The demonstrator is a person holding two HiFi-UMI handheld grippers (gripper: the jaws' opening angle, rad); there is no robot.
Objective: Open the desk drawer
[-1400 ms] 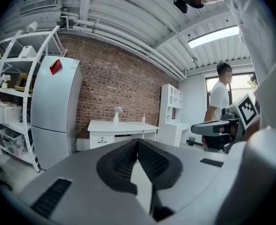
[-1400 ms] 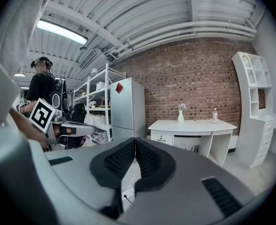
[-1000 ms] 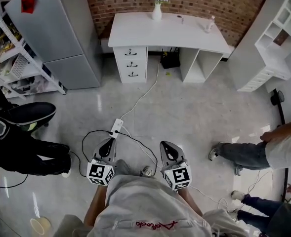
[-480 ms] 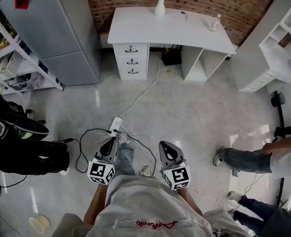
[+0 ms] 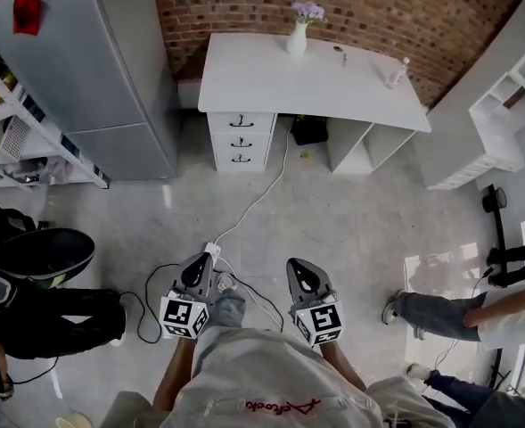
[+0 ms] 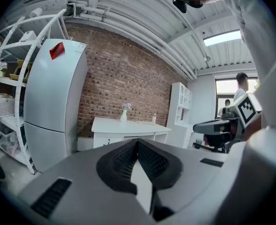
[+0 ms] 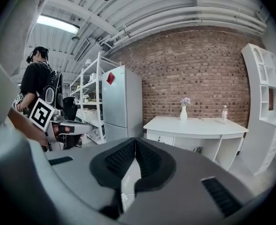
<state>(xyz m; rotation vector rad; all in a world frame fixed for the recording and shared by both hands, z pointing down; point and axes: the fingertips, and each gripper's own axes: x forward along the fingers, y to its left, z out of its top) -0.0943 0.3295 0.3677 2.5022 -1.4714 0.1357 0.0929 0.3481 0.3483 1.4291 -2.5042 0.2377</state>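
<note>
The white desk stands against the brick wall, far ahead of me. Its stack of three drawers with dark handles sits under the left end, all shut. The desk also shows in the left gripper view, and the desk with its drawers in the right gripper view. My left gripper and right gripper are held side by side over the floor, well short of the desk. Both point toward it, and both are shut on nothing.
A grey fridge stands left of the desk, with a wire rack beyond it. White shelving is at the right. A power strip and cables lie ahead of the grippers. A vase and bottle stand on the desk. People are at the left and right.
I have walked toward the desk, which now sits lower and nearer in the head view. Both grippers came forward together, jaws unchanged. The person at the right has shifted further right.
</note>
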